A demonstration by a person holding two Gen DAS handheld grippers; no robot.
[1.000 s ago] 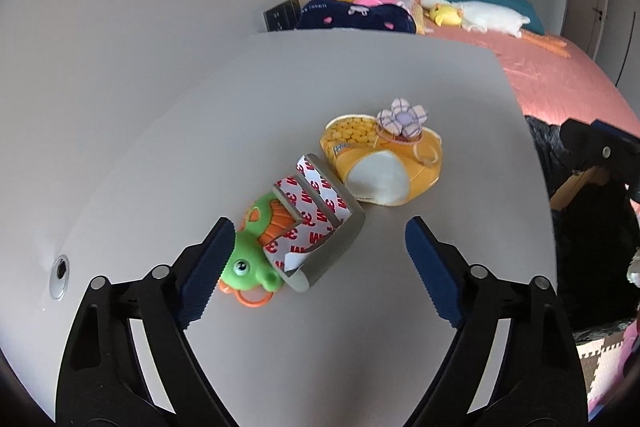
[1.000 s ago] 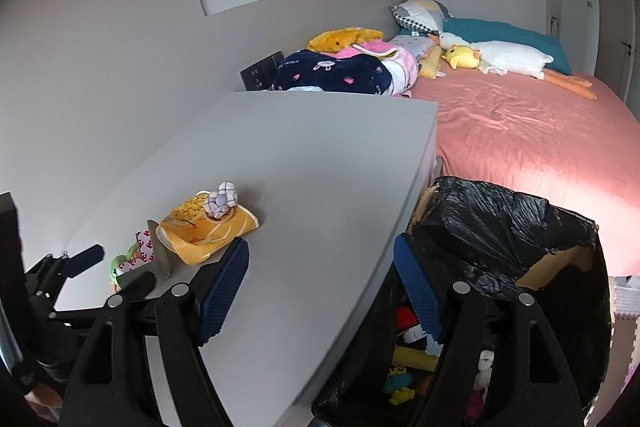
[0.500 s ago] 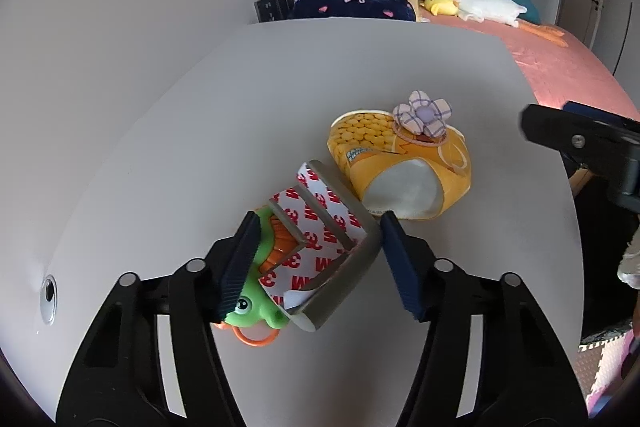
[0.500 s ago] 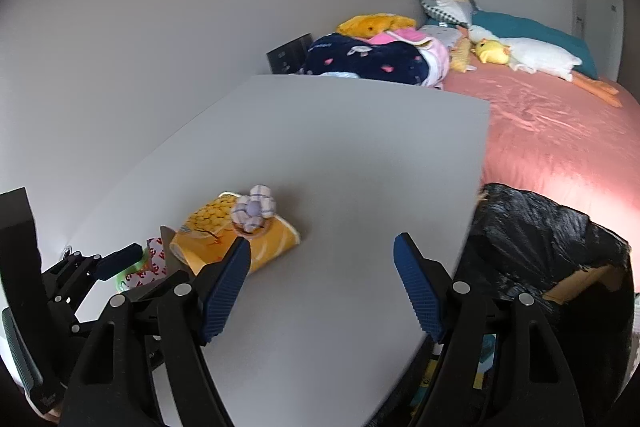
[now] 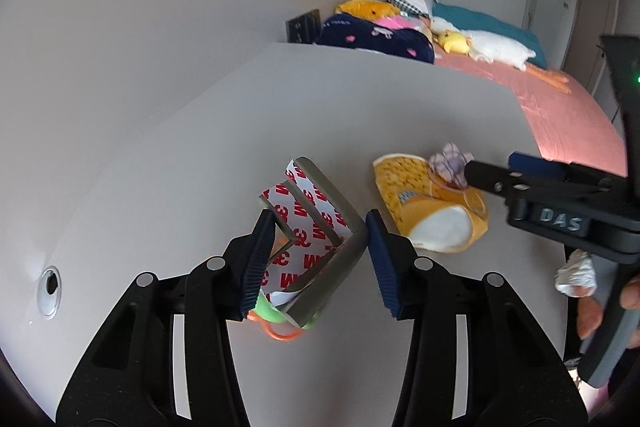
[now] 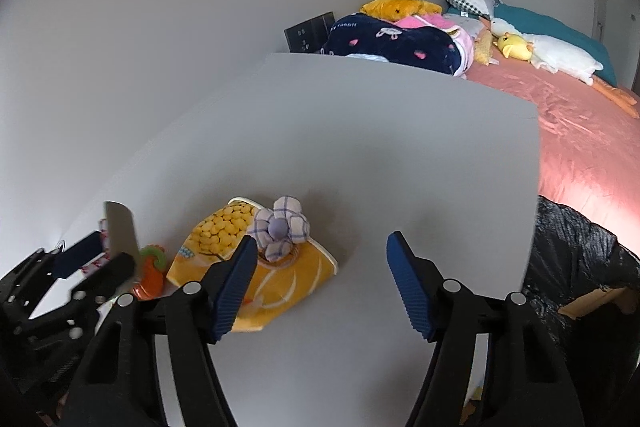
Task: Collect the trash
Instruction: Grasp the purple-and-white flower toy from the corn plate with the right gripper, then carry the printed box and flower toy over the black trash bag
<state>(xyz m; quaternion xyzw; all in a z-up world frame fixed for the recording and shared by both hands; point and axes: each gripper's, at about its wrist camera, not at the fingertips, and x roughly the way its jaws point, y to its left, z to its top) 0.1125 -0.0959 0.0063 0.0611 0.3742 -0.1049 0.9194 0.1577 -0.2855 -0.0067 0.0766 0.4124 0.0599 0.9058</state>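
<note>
A bent grey strip with red-and-white 3M backing [image 5: 316, 223] lies on the white table [image 5: 352, 107] over a green and orange toy [image 5: 276, 319]. My left gripper [image 5: 318, 259] is shut on the strip, its blue pads against both sides. An orange-yellow snack wrapper [image 6: 244, 267] lies to the right with a purple checked fabric flower [image 6: 282, 227] on top. My right gripper [image 6: 320, 283] is open above the wrapper's right edge; its left fingertip [image 6: 236, 279] is close to the flower. The strip's end [image 6: 120, 231] and the toy [image 6: 150, 275] show at the right wrist view's left.
A black trash bag [image 6: 580, 267] hangs open beside the table's right edge. A bed with a pink cover [image 6: 580, 139], pillows and plush toys lies beyond. A round cable hole [image 5: 50, 291] is in the table at the left. The wall runs along the table's left side.
My left gripper moved forward and closed on the 3M strip. My right gripper swung left from the trash bag to the snack wrapper and flower.
</note>
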